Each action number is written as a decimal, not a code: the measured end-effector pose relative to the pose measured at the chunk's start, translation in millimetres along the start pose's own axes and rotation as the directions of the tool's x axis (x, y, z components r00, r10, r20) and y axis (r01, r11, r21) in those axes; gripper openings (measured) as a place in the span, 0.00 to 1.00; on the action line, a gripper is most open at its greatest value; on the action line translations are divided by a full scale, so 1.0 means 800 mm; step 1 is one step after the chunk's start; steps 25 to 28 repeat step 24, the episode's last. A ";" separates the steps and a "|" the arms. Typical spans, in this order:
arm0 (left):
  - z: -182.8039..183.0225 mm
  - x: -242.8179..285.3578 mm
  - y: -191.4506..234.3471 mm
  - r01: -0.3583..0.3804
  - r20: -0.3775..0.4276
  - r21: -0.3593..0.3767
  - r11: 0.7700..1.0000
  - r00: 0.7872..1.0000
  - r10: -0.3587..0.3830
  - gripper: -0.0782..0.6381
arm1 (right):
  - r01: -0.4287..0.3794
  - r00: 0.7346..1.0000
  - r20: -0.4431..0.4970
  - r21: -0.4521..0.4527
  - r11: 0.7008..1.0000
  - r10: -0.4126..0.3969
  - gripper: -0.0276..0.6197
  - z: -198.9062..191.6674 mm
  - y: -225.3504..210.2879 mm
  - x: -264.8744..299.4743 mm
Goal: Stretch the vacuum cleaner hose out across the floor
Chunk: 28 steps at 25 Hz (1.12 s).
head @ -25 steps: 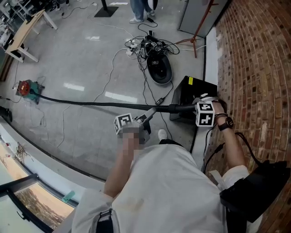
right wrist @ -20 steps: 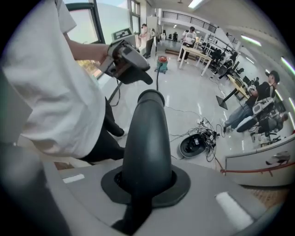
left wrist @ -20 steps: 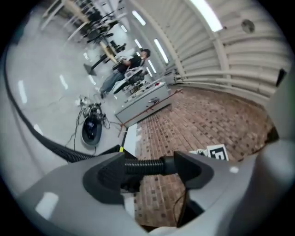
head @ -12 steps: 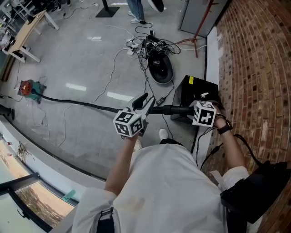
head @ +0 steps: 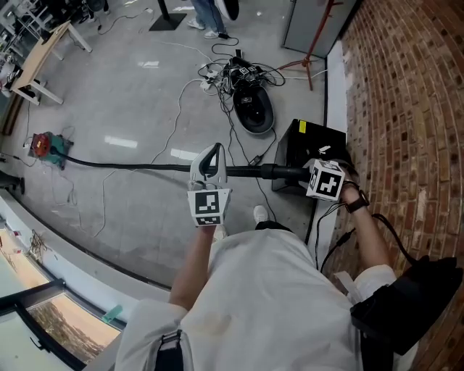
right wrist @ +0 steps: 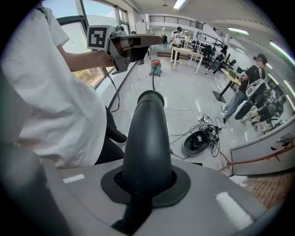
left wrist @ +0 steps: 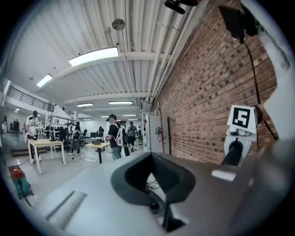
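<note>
The black vacuum hose [head: 138, 167] runs from the red and green vacuum cleaner [head: 43, 145] at the left across the floor to my right gripper [head: 310, 173]. That gripper is shut on the hose's thick black end [right wrist: 145, 138] by the brick wall. My left gripper [head: 211, 150] hovers over the hose's middle and points away from me. Its jaws are shut with nothing between them, and in the left gripper view [left wrist: 150, 159] only floor shows through their gap. The vacuum cleaner [right wrist: 156, 68] stands far off in the right gripper view.
A black round device [head: 254, 109] with tangled cables lies ahead on the floor. A black box [head: 312, 141] stands against the brick wall [head: 406, 109] at the right. A wooden table [head: 36, 51] is at the far left, and people stand at the back [head: 210, 14].
My left gripper has come off the hose, swung round to point away from me, and its jaws went from open to shut. The right gripper kept its hold.
</note>
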<state>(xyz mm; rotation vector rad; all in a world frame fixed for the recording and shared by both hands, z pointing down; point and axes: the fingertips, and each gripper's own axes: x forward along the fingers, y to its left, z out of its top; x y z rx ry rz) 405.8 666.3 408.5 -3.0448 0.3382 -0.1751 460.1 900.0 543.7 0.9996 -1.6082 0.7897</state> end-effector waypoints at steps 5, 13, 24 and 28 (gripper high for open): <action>-0.002 0.002 -0.002 -0.002 -0.001 -0.011 1.000 1.000 0.002 0.11 | -0.009 1.000 -0.012 -0.014 1.000 0.009 0.10 -0.005 0.001 0.007; -0.020 0.004 0.000 0.004 -0.060 -0.004 1.000 0.998 -0.004 0.11 | 0.023 1.000 0.018 -0.095 0.995 -0.022 0.10 0.024 -0.007 0.015; -0.036 -0.003 -0.006 0.019 -0.087 -0.036 0.999 0.996 -0.023 0.11 | 0.000 1.000 0.014 -0.007 1.000 0.001 0.10 0.014 -0.020 0.039; -0.036 -0.003 -0.006 0.019 -0.087 -0.036 0.999 0.996 -0.023 0.11 | 0.000 1.000 0.014 -0.007 1.000 0.001 0.10 0.014 -0.020 0.039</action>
